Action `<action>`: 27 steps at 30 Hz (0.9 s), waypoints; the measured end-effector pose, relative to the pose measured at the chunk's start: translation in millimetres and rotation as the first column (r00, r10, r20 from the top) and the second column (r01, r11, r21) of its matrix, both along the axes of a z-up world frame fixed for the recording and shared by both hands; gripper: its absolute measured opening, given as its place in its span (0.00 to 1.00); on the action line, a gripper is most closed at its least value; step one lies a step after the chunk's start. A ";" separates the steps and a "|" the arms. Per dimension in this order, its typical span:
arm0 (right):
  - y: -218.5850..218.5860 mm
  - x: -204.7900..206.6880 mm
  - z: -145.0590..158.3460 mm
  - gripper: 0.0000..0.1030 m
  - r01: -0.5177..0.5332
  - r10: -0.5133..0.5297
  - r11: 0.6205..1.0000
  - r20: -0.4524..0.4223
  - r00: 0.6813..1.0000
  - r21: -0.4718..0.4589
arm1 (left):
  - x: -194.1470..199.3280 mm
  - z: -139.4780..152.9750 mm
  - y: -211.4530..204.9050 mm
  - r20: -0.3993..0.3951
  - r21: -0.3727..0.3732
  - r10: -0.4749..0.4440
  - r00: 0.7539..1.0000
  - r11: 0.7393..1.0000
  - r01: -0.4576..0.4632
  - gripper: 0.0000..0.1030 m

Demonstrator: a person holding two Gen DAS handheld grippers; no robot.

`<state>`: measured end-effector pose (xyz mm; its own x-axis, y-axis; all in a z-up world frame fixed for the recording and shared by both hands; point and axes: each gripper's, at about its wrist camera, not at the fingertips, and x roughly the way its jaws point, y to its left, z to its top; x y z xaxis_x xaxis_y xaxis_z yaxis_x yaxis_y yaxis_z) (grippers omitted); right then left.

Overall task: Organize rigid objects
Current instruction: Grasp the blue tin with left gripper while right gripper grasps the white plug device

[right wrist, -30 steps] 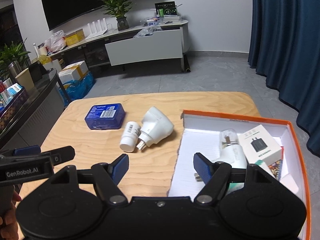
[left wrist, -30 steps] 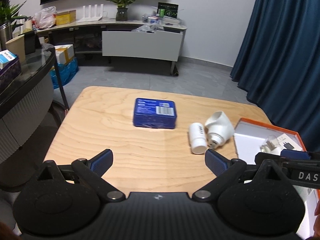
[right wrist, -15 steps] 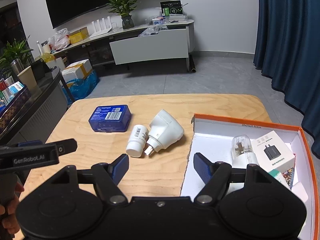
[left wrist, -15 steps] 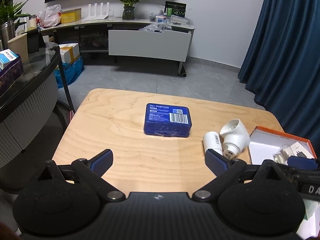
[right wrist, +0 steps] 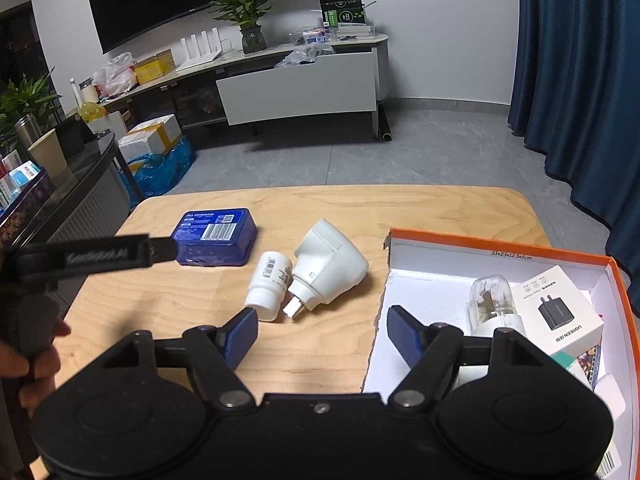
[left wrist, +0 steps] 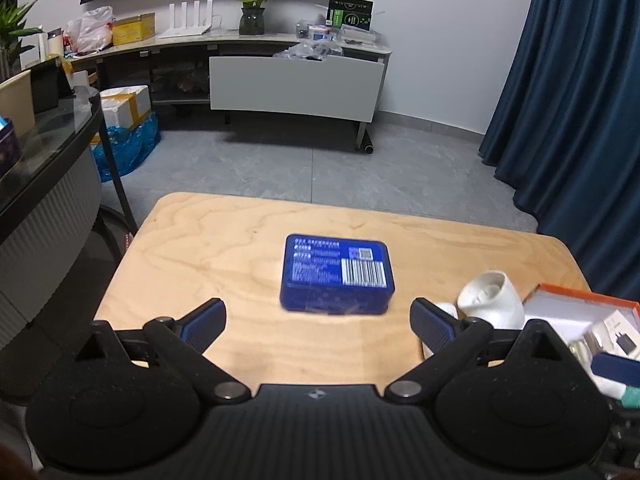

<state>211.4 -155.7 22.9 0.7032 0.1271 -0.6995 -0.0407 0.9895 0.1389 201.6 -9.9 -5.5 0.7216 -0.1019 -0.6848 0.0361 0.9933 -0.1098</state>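
Observation:
A blue flat box (left wrist: pixel 336 274) (right wrist: pixel 214 237) lies on the wooden table (left wrist: pixel 224 248), straight ahead of my left gripper (left wrist: pixel 318 320), which is open and empty. Right of the box lie a small white bottle (right wrist: pixel 269 286) and a white plug-in adapter (right wrist: pixel 330 266) (left wrist: pixel 490 300), side by side. My right gripper (right wrist: pixel 322 330) is open and empty, hovering near the table's front edge between the bottle and the orange-rimmed white box (right wrist: pixel 500 246). That box holds a clear-capped device (right wrist: pixel 490 300) and a white charger carton (right wrist: pixel 558 312).
A dark counter (left wrist: pixel 48 148) stands left of the table. A hand (right wrist: pixel 24 364) holds the left gripper's handle at the left edge of the right wrist view. Behind are a grey floor, a long sideboard (left wrist: pixel 296 80) and blue curtains (left wrist: pixel 580 100).
My left gripper has moved to the left, so the blue box now sits centred between its fingers. The right gripper view has shifted slightly left too. Both stay open.

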 end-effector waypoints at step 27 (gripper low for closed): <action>-9.8 42.7 -24.9 0.82 0.039 -0.037 0.998 -0.037 0.999 0.051 | 67.3 -44.4 -27.3 -0.075 0.093 0.001 0.997 0.996 0.006 0.91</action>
